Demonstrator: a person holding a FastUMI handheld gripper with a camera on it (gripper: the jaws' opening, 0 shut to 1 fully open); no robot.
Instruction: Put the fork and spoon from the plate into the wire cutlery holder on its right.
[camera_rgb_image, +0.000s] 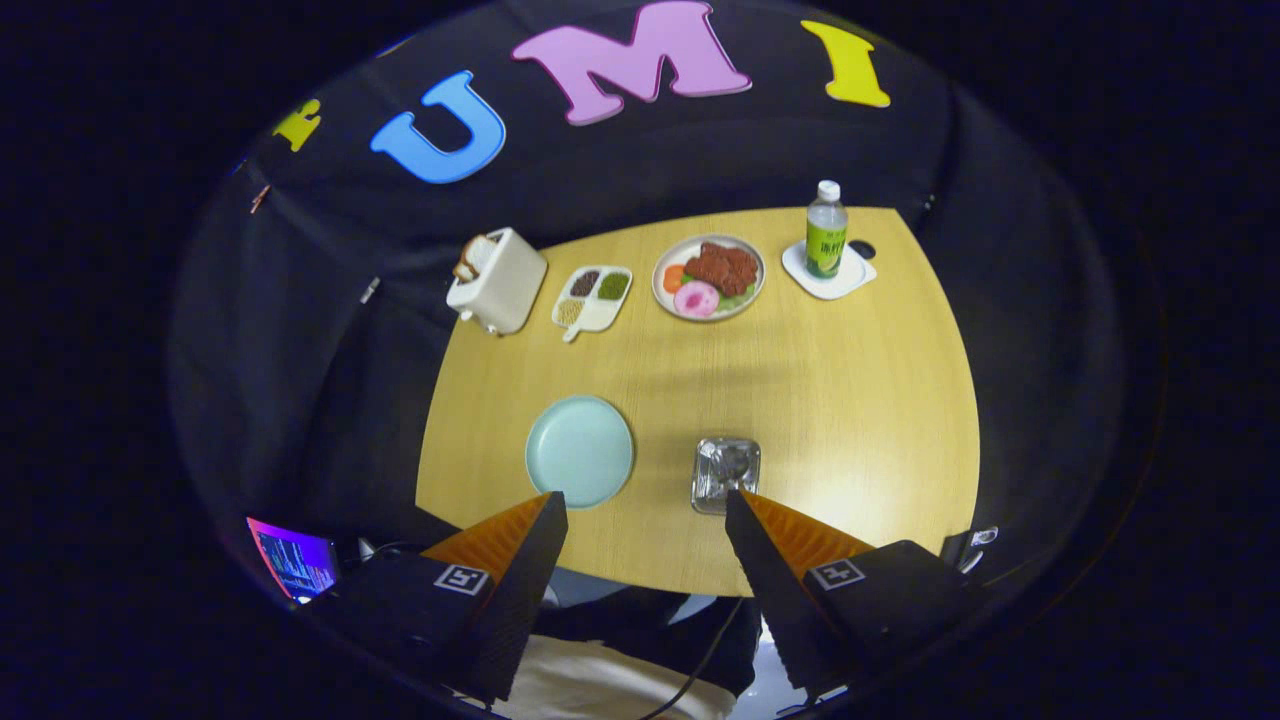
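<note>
My claw (646, 505) hangs spread wide, grasping nothing, above the wooden table (850, 400). Just ahead at eleven o'clock lies the pale plate (579, 450); the wire cutlery holder (726, 474) sits at one o'clock, contents unclear.

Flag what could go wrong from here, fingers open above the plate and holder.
1. The wire cutlery holder sits just ahead of one finger of the open gripper; a careless descent could tip it.
2. It stands near the table's near edge, so a push might send it off.
3. The plate looks bare, yet the holder's contents are unclear from above.
</note>
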